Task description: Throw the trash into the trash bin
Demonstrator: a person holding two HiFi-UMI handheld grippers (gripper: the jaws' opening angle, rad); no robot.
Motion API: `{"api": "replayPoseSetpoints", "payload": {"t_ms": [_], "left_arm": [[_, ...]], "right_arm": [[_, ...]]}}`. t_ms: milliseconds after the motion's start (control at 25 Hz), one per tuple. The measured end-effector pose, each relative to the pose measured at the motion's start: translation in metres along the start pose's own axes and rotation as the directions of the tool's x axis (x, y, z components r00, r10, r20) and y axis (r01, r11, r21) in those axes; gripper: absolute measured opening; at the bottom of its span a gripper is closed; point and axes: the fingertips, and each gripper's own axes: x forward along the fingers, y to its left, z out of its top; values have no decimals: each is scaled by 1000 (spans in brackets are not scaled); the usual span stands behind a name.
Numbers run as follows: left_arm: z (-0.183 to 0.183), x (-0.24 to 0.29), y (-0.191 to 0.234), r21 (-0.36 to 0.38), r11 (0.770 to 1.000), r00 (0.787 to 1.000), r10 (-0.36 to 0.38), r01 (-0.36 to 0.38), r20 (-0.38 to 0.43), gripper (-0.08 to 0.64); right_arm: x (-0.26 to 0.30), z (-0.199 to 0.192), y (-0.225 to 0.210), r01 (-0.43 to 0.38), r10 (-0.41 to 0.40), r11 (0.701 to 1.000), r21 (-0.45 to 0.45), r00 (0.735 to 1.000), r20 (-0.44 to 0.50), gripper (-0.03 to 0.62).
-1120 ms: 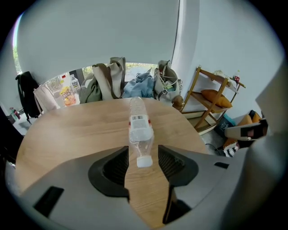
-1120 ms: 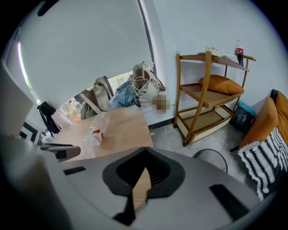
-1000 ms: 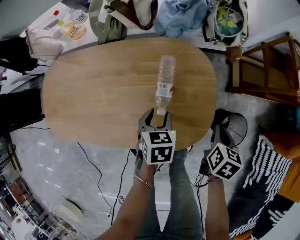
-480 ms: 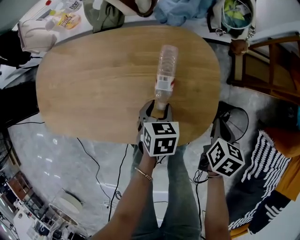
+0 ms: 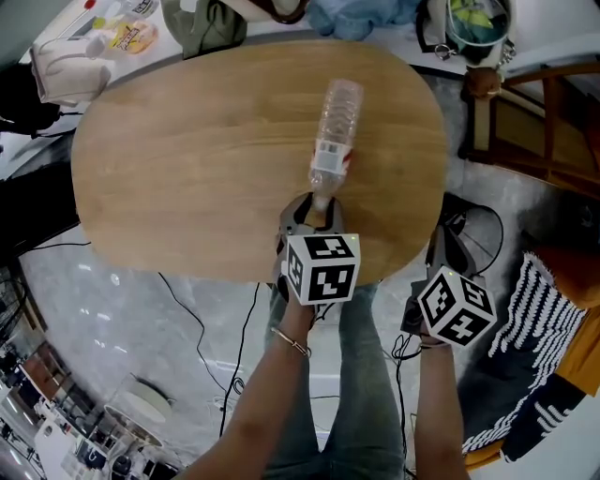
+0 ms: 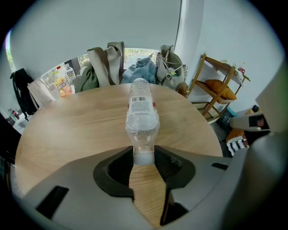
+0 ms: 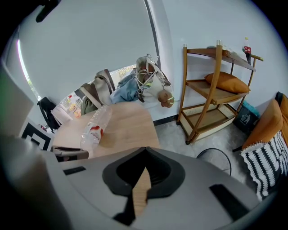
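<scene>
Bare table (image 5: 187,169) from 7 to 11 o'clock of bottle (image 5: 333,131), table edge just under left gripper (image 5: 314,211) at 6 o'clock, open floor beyond, bags (image 5: 202,23) crowding the 12 o'clock edge. On floor at 4 o'clock, beside closed, empty right gripper (image 7: 144,157), black-rimmed bin (image 7: 214,150), contents not discernible. Lying flat on table, long axis roughly 12 to 6, base toward 12, cap toward 6, left jaws just now closing and pressed on that cap.

Lived-in domestic room. Oval wooden table (image 5: 187,169), wooden shelf rack (image 7: 217,90) with orange cushion (image 7: 227,84), striped rug (image 5: 530,328) noted. Bags (image 6: 108,63) and clothing (image 6: 139,72) heaped behind.
</scene>
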Motion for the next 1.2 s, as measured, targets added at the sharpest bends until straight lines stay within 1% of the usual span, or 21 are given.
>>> {"api": "replayPoseSetpoints", "payload": {"t_ms": [200,360,520,720,880,1040,1200], "left_arm": [[1,-7,5,-3,1000,1000,4,-4,17,147],[5,-14,10,-20,1000,999,1,0,51,146],[12,-21,10,-5,1000,997,-3,3,78,146],[17,-34,6,33,999,996,-24,21,90,146],[22,-45,-2,81,996,995,-47,40,92,146],[27,-55,-14,143,988,993,-78,65,91,146],[32,-62,-33,204,974,990,-114,95,84,146]], "right_arm": [[-4,-4,-2,9,-9,1000,5,1000,2,6],[-9,-7,0,12,-12,1000,13,1000,10,6],[-14,-9,0,18,-19,999,30,1000,24,6],[-29,-15,1,37,-40,997,72,998,44,6],[-44,-16,-7,63,-72,991,120,995,67,6],[-62,-17,-23,104,-123,978,182,988,96,6],[-81,-18,-44,147,-179,958,245,977,118,6]]}}
